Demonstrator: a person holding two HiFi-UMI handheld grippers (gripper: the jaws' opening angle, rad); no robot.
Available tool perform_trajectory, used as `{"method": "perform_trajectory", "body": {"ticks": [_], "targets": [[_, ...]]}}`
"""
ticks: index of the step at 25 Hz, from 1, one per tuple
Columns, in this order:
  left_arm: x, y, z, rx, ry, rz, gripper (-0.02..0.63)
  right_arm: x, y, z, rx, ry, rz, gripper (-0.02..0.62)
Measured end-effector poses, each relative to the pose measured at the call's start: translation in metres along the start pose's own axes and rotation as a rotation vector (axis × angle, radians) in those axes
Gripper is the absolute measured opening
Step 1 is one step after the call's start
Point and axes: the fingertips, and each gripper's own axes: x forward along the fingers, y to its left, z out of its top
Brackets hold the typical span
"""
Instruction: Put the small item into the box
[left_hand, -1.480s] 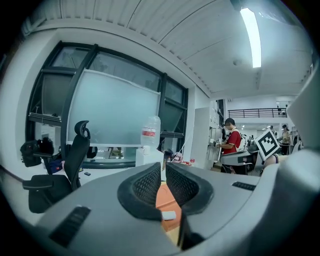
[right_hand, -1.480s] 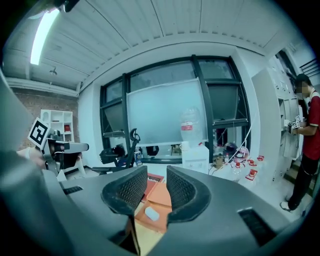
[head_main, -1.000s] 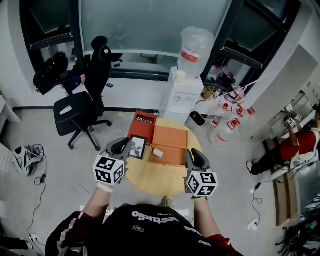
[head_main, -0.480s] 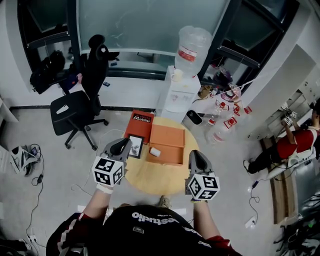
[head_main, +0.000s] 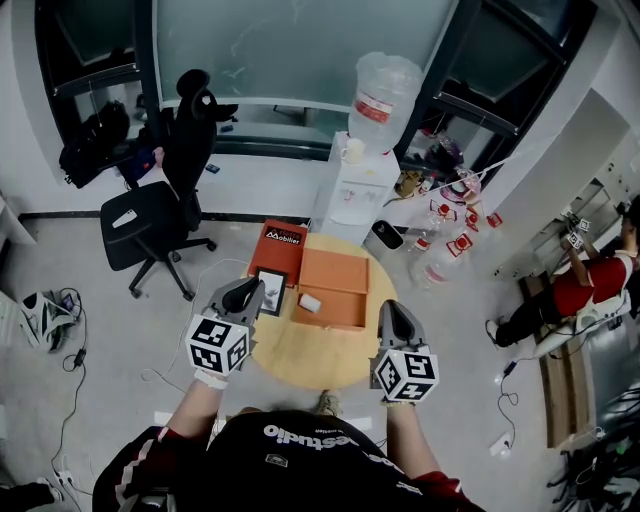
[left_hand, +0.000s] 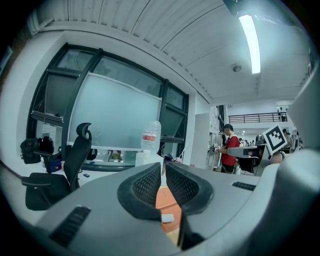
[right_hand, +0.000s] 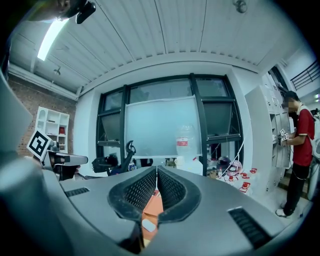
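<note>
**A:** Left fingers?
**B:** My left gripper (head_main: 248, 291) is just left of the orange box (head_main: 342, 272). The jaws are drawn in to a thin slit with nothing between them.
**A:** Right?
**B:** My right gripper (head_main: 391, 310) is off the box's near right corner. The jaws have just been closing and the pads now meet. It's empty too.
**A:** The small item?
**B:** The small white item (head_main: 309, 302) is lying in the box at its left end, by the near wall. Neither gripper touches it.
**A:** Anything else around the box?
**B:** The box is on the round table (head_main: 310, 358). A red panel (head_main: 281, 250) with a black label is against the box's far left side. A black-framed card (head_main: 272, 292) is just left of the box, between it and my left gripper. The water dispenser (head_main: 362, 195) is beyond the box, and the office chair (head_main: 160, 215) is well off to its left.
</note>
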Motion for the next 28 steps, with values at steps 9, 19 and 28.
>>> {"method": "perform_trajectory", "body": {"ticks": [9,19,28], "targets": [[-0.005,0.002,0.003,-0.015,-0.006,-0.003,0.043,0.000,0.004,-0.001,-0.005,0.001,-0.010,0.028],[-0.010,0.001,0.004,-0.041,-0.008,-0.008,0.043,-0.003,0.008,-0.002,-0.021,0.008,-0.006,0.026],[-0.010,-0.003,0.002,-0.040,-0.003,-0.006,0.043,-0.010,0.003,-0.001,-0.014,0.004,-0.011,0.026]]}}
